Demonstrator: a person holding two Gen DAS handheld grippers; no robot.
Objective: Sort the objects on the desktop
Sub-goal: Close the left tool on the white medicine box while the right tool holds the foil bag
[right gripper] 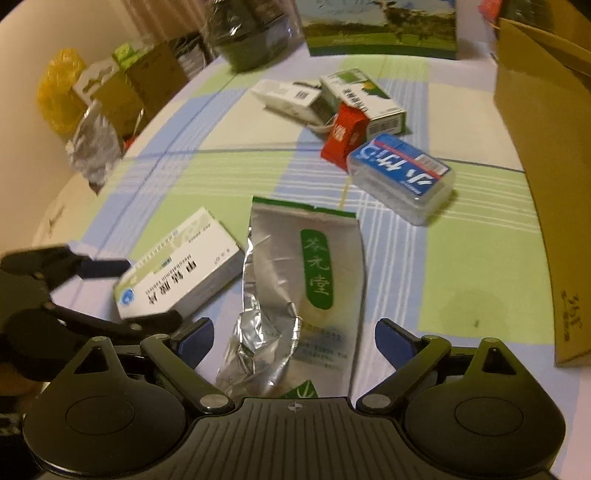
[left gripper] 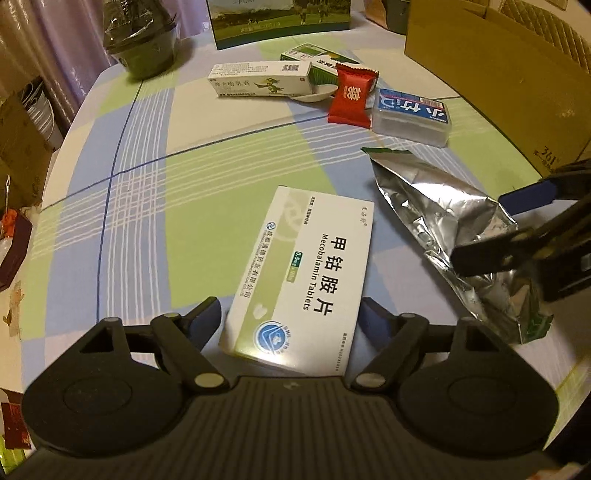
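Left tongs (left gripper: 291,314): low over the table, pointed forward and spread wide, gripping nothing; the blue pads sit either side of the near end of the tablet box, and contact cannot be told.
Right tongs (right gripper: 293,338): also low and level, released wide, holding nothing; from the left wrist view they come in at the right edge, over the foil pouch.
Tablet box (left gripper: 301,278): flat on the table, white and pale green card, printed "Mecobalamin Tablets", long axis running away from the left tongs, its near end between the pads.
Foil pouch (right gripper: 295,291): right in the gap of the right tongs, lying flat; crinkled silver foil, torn green top edge, a green oval label with characters. Its left side is crumpled and just beside the tablet box.
Clear case (right gripper: 400,177): farther out, right of centre; a rounded transparent plastic box with a blue and white label, well apart from both tongs.
Red sachet (left gripper: 352,96): glossy red wrapper with crimped ends, touching the clear case on its left.
Ointment boxes (left gripper: 258,79): two long card cartons, white and green, behind the red sachet, one leaning across the other.
Table (left gripper: 147,206): covered by a smooth checked cloth in pale green, blue and white.
Cardboard box (left gripper: 498,74): plain brown, along the table's right side.
Far end: a dark bowl (left gripper: 146,48) wrapped in film and a carton with a green landscape print (right gripper: 380,27).
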